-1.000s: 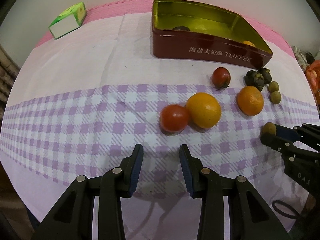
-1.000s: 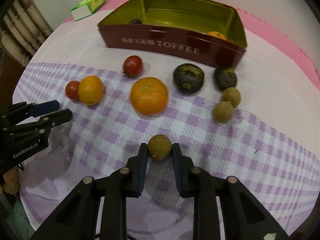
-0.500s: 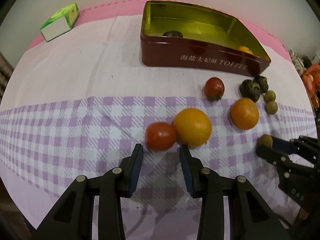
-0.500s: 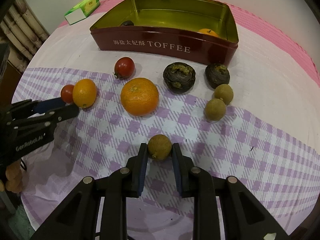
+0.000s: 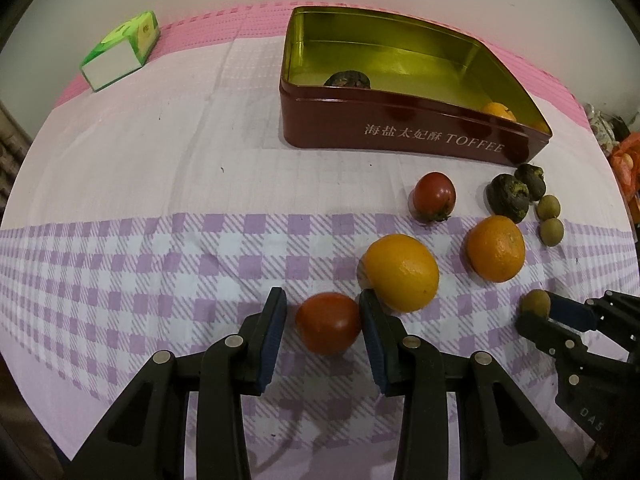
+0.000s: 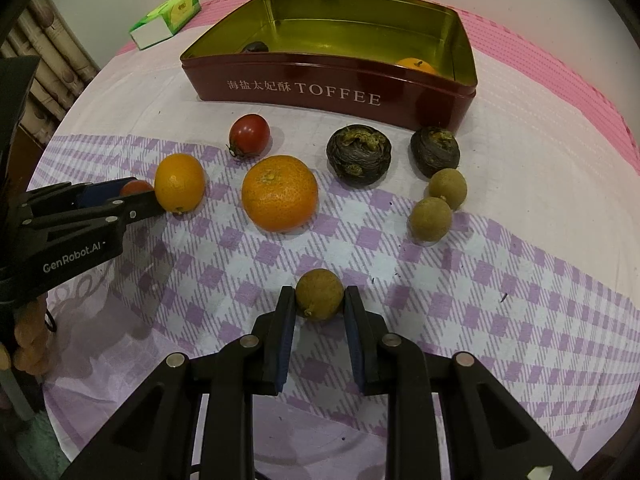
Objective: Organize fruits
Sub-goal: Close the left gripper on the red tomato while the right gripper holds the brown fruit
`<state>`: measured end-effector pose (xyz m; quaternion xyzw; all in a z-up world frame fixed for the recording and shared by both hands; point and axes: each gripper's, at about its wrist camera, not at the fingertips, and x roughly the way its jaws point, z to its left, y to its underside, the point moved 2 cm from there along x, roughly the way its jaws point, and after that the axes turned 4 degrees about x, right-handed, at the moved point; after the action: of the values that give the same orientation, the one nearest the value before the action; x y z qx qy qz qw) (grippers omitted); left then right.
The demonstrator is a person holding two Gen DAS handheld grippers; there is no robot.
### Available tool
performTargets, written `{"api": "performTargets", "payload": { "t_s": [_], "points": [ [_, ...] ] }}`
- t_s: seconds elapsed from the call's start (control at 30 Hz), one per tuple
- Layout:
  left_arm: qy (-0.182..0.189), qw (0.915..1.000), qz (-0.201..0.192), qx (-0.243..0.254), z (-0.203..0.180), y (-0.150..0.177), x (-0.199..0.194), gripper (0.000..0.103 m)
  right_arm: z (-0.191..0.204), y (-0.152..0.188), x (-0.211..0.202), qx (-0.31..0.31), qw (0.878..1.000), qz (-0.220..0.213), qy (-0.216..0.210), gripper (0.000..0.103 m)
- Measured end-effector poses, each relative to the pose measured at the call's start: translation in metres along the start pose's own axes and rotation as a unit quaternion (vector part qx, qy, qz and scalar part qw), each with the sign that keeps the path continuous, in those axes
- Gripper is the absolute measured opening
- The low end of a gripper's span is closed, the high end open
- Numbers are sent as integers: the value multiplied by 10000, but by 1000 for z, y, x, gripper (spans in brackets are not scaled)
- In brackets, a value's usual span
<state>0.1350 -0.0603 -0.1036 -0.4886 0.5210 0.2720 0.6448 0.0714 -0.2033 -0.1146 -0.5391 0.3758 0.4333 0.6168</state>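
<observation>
My left gripper [image 5: 322, 320] is open, with a red tomato [image 5: 328, 323] between its fingers; a gap shows on the left side. A yellow-orange citrus [image 5: 402, 272] touches the right finger. My right gripper [image 6: 319, 307] is shut on a brown longan [image 6: 319, 294]. The red TOFFEE tin [image 5: 400, 136] stands behind, holding a dark fruit [image 5: 347, 79] and an orange [image 5: 498, 111]. On the cloth lie a second tomato [image 6: 249, 135], a large orange [image 6: 280, 199], two dark wrinkled fruits [image 6: 359, 155] and two longans [image 6: 430, 219].
A green and white box [image 5: 120, 54] lies at the back left on the pink cloth. The table edge curves round at left and front. A bamboo-pattern wall [image 6: 48, 64] stands to the left in the right wrist view.
My left gripper has moved forward until the red tomato sits between its fingers. My right gripper keeps hold of the longan and has barely moved.
</observation>
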Motion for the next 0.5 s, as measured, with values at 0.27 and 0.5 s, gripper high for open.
{"api": "performTargets", "payload": {
  "t_s": [0.27, 0.5],
  "points": [
    [1, 10000, -13, -1, -1, 2, -1, 34, 2, 1, 0, -47, 10000, -24, 50, 23],
    [40, 10000, -27, -3, -2, 1, -2, 32, 2, 1, 0, -42, 10000, -28, 47, 23]
  ]
}}
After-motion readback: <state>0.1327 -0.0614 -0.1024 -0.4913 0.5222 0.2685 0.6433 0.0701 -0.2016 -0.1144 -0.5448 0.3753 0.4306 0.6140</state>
